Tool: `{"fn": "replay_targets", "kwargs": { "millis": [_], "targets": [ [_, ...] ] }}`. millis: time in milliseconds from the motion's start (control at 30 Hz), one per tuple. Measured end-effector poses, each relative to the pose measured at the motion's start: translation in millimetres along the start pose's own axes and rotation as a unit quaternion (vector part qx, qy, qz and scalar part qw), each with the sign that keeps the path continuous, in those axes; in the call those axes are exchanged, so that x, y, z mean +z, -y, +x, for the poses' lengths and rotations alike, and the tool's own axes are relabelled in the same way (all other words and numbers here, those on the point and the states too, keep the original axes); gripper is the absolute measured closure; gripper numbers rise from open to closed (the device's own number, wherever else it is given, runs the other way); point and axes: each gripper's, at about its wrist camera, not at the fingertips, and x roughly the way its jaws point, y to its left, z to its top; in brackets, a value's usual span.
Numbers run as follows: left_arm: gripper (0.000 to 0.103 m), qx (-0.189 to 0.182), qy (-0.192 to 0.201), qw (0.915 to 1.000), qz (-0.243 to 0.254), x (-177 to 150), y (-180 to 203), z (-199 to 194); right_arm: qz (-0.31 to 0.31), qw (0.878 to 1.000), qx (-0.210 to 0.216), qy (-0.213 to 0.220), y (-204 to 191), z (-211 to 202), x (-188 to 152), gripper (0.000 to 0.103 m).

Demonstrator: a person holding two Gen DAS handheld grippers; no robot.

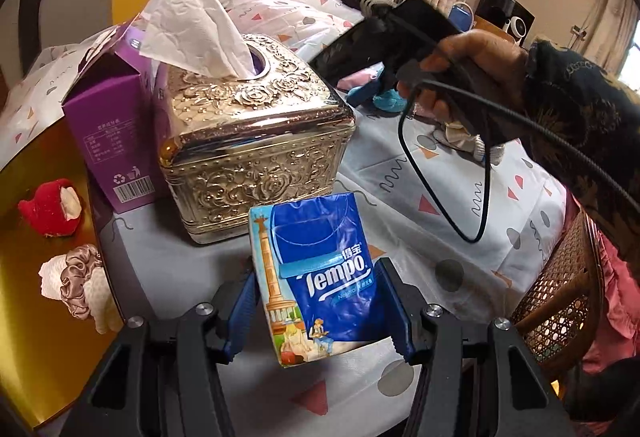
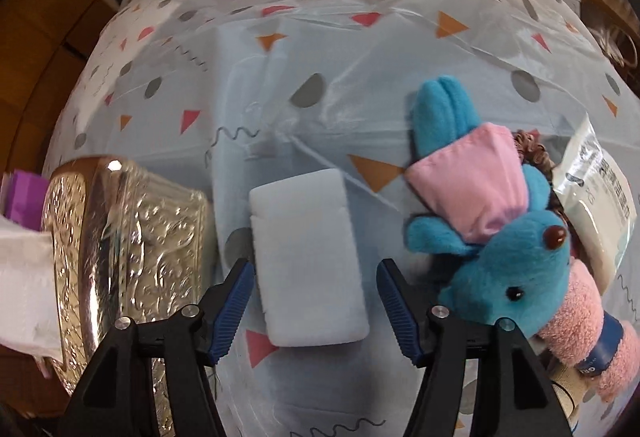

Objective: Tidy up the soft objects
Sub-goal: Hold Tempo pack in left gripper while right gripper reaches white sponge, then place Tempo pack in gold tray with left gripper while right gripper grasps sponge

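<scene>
Left tool: pinching the blue tissue pack upright, just before the gold tissue box.
Right tool: spread; white sponge lies flat between its fingers, unpressed, on the counter.
Blue plush toy: right of the sponge.

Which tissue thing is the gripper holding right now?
The blue Tempo tissue pack, pinched in the left gripper. The gold tissue box and purple carton just stand on the table behind it.

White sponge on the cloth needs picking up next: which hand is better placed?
Right. Its tool is open with the sponge between its fingers, untouched. The left tool already grips a tissue pack.
</scene>
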Motion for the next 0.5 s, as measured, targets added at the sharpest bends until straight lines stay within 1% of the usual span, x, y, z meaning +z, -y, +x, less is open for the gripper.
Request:
{"fn": "replay_targets", "kwargs": {
  "millis": [67, 100, 133, 167, 200, 233, 333, 433, 500],
  "targets": [
    [0.045, 0.002, 0.002, 1.0000, -0.001, 0, -1, -1, -0.006, 1.000, -0.020, -0.008, -5, 10, -2, 0.037],
    [0.045, 0.003, 0.003, 1.0000, -0.003, 0, -1, -3, -0.008, 1.000, -0.020, 0.001, -6, 11, -3, 0.035],
    [0.045, 0.005, 0.004, 1.0000, -0.004, -1, -2, -4, -0.007, 1.000, -0.027, 0.011, -6, 10, -4, 0.037],
    [0.045, 0.005, 0.005, 1.0000, -0.005, -1, -3, -4, -0.003, 0.999, -0.042, 0.017, -5, 9, -6, 0.048],
    [0.045, 0.006, 0.006, 0.9999, -0.006, -1, -4, -6, -0.007, 0.997, -0.073, 0.022, -6, 8, -10, 0.058],
    [0.045, 0.006, 0.009, 0.9999, -0.007, -1, -4, -7, -0.012, 0.996, -0.087, 0.027, -6, 5, -15, 0.072],
    [0.045, 0.006, 0.014, 0.9998, -0.010, 0, -6, -11, -0.005, 0.996, -0.084, 0.026, 2, -1, -25, 0.085],
    [0.045, 0.004, 0.021, 0.9998, -0.005, 1, -5, -16, 0.009, 0.996, -0.082, 0.028, 10, -7, -41, 0.086],
    [0.045, 0.003, 0.025, 0.9997, -0.002, 2, -4, -21, 0.016, 0.997, -0.072, 0.028, 16, -11, -54, 0.086]
  ]
}}
